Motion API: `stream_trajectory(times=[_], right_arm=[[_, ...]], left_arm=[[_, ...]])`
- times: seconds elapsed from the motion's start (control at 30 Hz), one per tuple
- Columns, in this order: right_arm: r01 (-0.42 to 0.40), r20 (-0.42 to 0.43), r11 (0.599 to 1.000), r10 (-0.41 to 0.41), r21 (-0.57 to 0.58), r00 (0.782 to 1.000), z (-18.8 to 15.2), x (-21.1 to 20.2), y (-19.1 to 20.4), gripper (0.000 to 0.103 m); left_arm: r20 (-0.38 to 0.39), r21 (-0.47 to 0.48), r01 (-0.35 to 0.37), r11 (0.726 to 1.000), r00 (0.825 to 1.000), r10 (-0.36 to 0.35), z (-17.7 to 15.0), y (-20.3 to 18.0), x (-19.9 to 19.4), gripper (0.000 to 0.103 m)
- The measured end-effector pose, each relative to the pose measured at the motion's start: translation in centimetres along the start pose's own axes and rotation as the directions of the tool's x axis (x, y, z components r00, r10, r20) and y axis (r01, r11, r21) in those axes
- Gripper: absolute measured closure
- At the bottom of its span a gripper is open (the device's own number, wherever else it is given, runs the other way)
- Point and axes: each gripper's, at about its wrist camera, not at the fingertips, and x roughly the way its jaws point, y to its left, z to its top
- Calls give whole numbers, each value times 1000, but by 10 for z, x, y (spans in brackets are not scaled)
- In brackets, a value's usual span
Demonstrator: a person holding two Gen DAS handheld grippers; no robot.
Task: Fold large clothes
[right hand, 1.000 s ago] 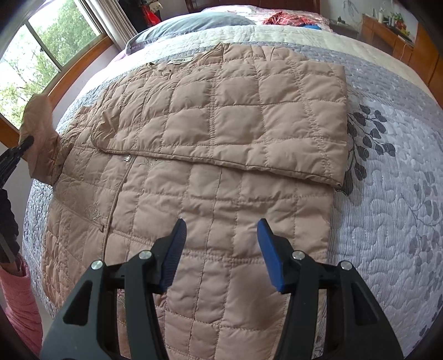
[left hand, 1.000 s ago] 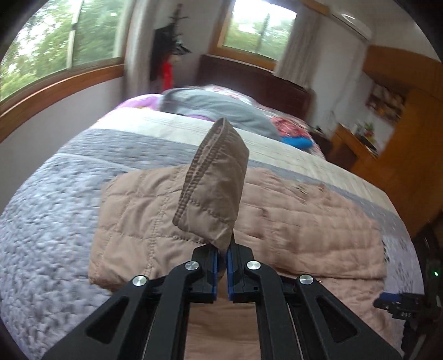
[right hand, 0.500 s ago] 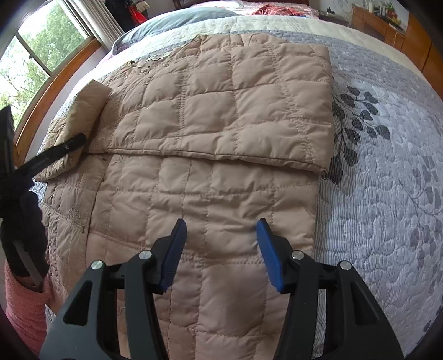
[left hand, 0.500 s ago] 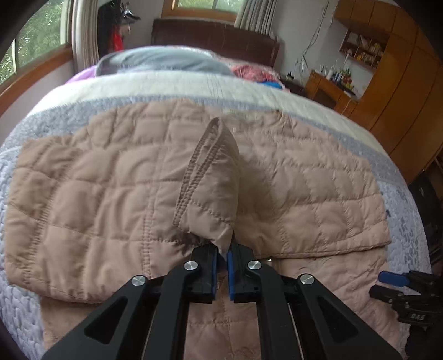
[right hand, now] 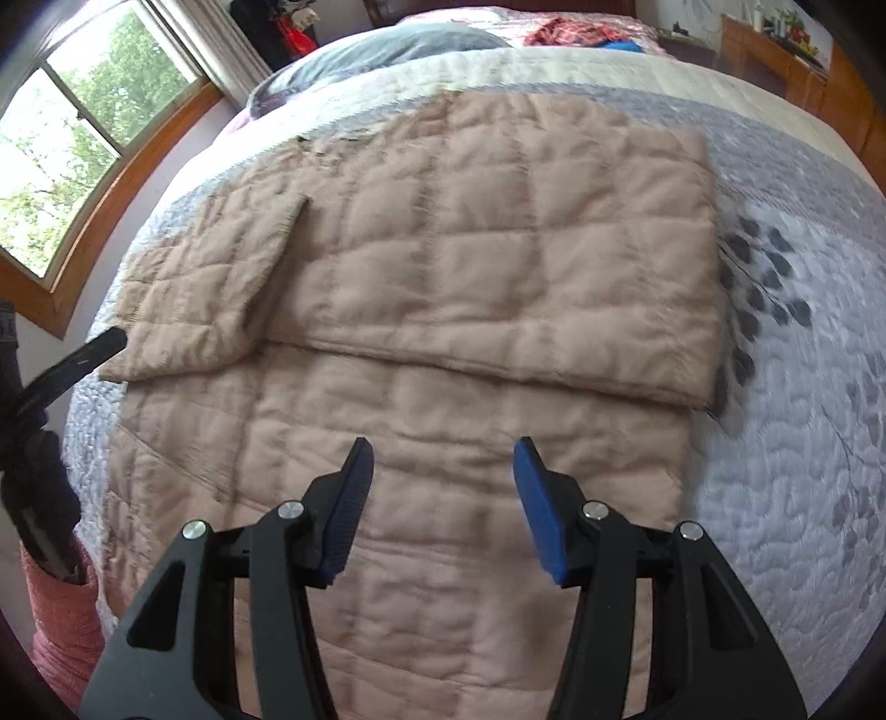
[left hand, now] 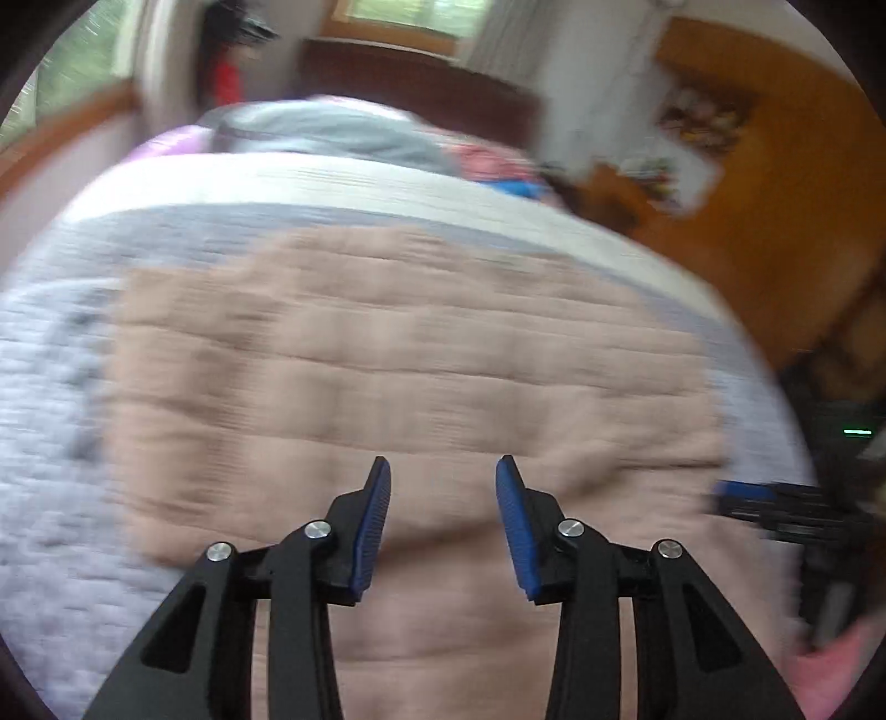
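Note:
A tan quilted jacket (right hand: 470,288) lies flat on the bed, its upper part folded into a wide band across the body, with a sleeve (right hand: 210,299) laid over the left end. It shows blurred in the left wrist view (left hand: 398,365). My left gripper (left hand: 442,471) is open and empty above the jacket's near part. My right gripper (right hand: 443,451) is open and empty above the jacket's lower body. The left gripper's black fingers (right hand: 83,360) show at the left edge of the right wrist view.
The bed has a grey-lilac quilted cover (right hand: 803,443) with a leaf print. A grey pillow (right hand: 387,50) and red cloth (right hand: 559,27) lie near the headboard. A window (right hand: 72,149) is left, wooden cabinets (left hand: 775,183) right.
My left gripper has opened and let go of the sleeve, which now lies flat on the folded jacket. The left camera is moving fast and blurred. The right gripper stayed open.

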Motion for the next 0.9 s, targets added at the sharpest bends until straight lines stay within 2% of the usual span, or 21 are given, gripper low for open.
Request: stream_trajectory(times=[0.03, 0.07, 0.1, 0.17, 0.3, 0.4, 0.53, 0.57, 0.6, 0.67, 0.8, 0.9], right_arm=[[-11, -1, 1000, 11, -9, 1000, 5, 1, 6, 50], [-31, -5, 999, 31, -21, 1000, 13, 4, 16, 50], [-44, -10, 999, 44, -23, 999, 19, 7, 22, 50], [-86, -27, 996, 85, -22, 996, 32, 14, 37, 51], [-136, -55, 990, 135, -29, 989, 62, 36, 65, 51], [-176, -88, 984, 176, 2, 980, 80, 60, 74, 53], [-220, -135, 975, 224, 41, 965, 91, 91, 81, 67], [-205, -131, 978, 208, 32, 969, 90, 94, 82, 79], [-204, -124, 979, 204, 17, 971, 90, 94, 84, 91], [-232, -117, 972, 234, 30, 965, 86, 90, 83, 98], [-239, -40, 971, 239, -18, 970, 86, 54, 81, 100], [-215, 35, 975, 217, -51, 976, 86, 16, 76, 100]], left_arm=[[-9, -6, -86, 996, 996, 86, 2, 9, 5, 65], [-35, -10, -140, 990, 990, 140, 4, 18, 13, 65], [-73, -15, -156, 988, 985, 155, 3, 28, 25, 65], [-118, -11, -140, 990, 983, 138, -4, 33, 43, 65], [-92, 26, -157, 987, 983, 159, -16, 32, 49, 65], [-89, 9, -132, 991, 987, 133, -17, 35, 46, 65], [-93, 1, -113, 994, 989, 113, -16, 39, 44, 65], [-92, 1, -114, 994, 989, 113, -15, 36, 44, 65], [-93, -1, -111, 994, 990, 111, -14, 36, 42, 65], [-92, -16, -106, 994, 990, 104, -8, 35, 39, 65], [-9, -100, -65, 993, 998, 65, 0, 39, 11, 65], [75, -107, -97, 989, 992, 106, 10, 33, -5, 65]])
